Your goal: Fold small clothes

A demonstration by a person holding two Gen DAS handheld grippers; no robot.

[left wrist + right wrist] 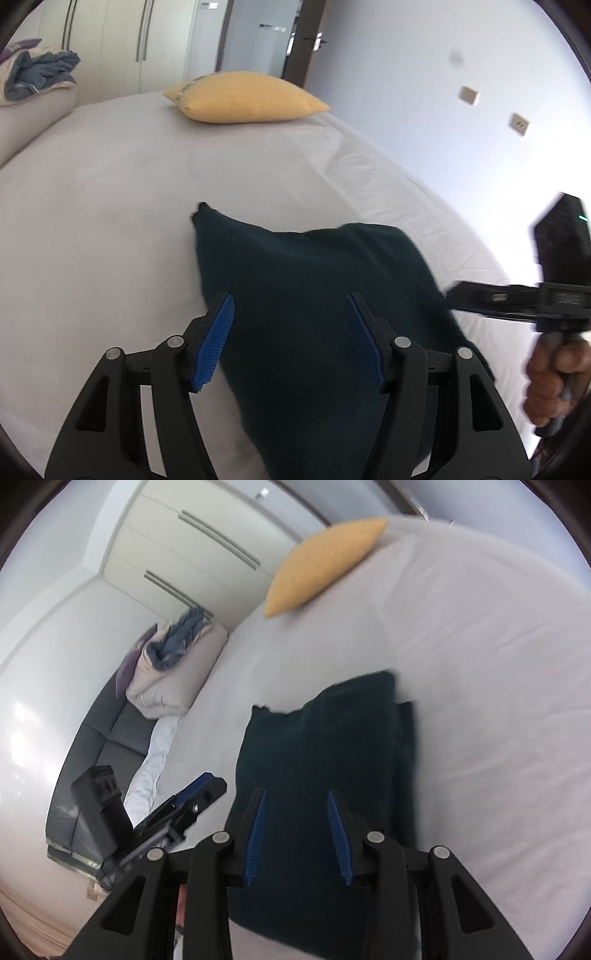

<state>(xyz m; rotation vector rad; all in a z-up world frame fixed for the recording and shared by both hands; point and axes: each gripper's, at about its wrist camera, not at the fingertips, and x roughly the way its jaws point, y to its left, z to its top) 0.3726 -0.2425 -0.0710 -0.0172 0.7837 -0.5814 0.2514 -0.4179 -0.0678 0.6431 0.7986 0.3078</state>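
1. Here's the dark teal garment (314, 295), lying on the white bedsheet (110, 221) and already doubled over; the right wrist view shows a folded layer stacked on a slightly wider one along its right side.
2. Left gripper (290, 339) hangs over the near end of the cloth, jaws spread wide, blue pads either side of the fabric and nothing pinched between them.
3. Right gripper (295, 834) is also parted, though narrower, and poised above the garment's near edge. It holds nothing.
4. In the left wrist view, the right gripper's fingers come in edge-on from the right, their tips just at the cloth's right border.
5. The relation that matters: the garment's long axis runs away from both sets of jaws, toward the yellow pillow (247, 98) at the far end of the bed. The near hem sits right below both tools, the far corner well ahead.
6. My read: both are about equally placed for a near-edge grab, carrying it forward over the far half.
7. Watch for only the top layer being caught.
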